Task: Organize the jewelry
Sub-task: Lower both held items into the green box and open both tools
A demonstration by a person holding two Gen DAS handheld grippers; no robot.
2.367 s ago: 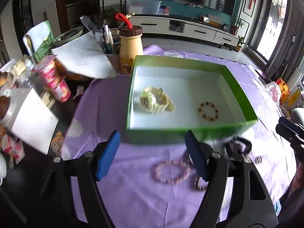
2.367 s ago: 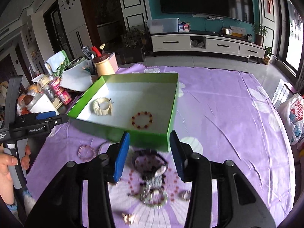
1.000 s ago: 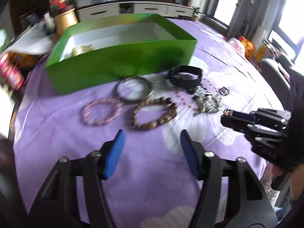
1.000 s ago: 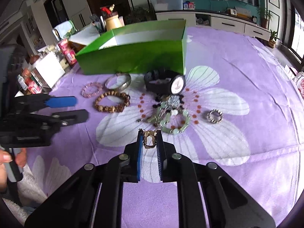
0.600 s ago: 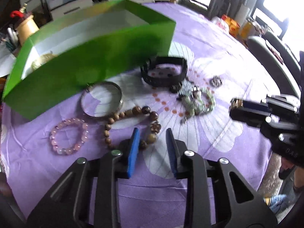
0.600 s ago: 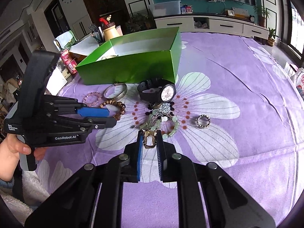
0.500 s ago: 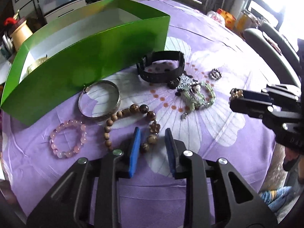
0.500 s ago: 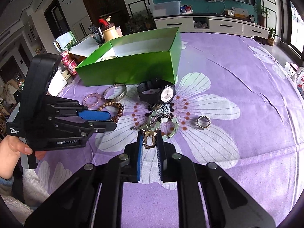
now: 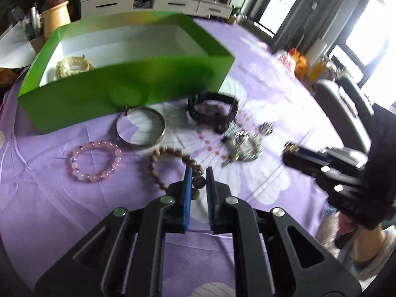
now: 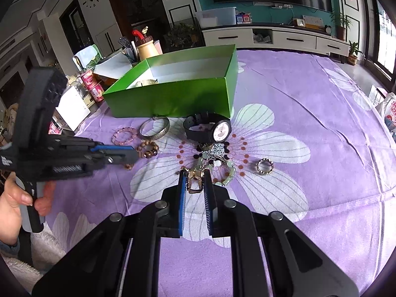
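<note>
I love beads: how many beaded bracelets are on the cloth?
3: pink bracelet beside the bangle, brown bracelet in the left gripper's just-closed jaws, green bracelet in the tangle, which may hide more.

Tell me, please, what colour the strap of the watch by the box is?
Black, on the watch; clearest in the right wrist view.

A table under a purple cloth printed with white flowers (image 10: 309, 113) carries everything. Straight ahead of the left gripper (image 9: 197, 177), at the far side, stands an open green cardboard box (image 9: 128, 89). Before its near wall lie a silver metal bangle (image 9: 141, 130) and a black-strapped wristwatch (image 9: 212, 110). Nearer, left of the gripper, is a pink bead bracelet (image 9: 95, 160); right of it a pale green bead bracelet (image 9: 243, 146) and a small silver ring (image 9: 266, 129).
</note>
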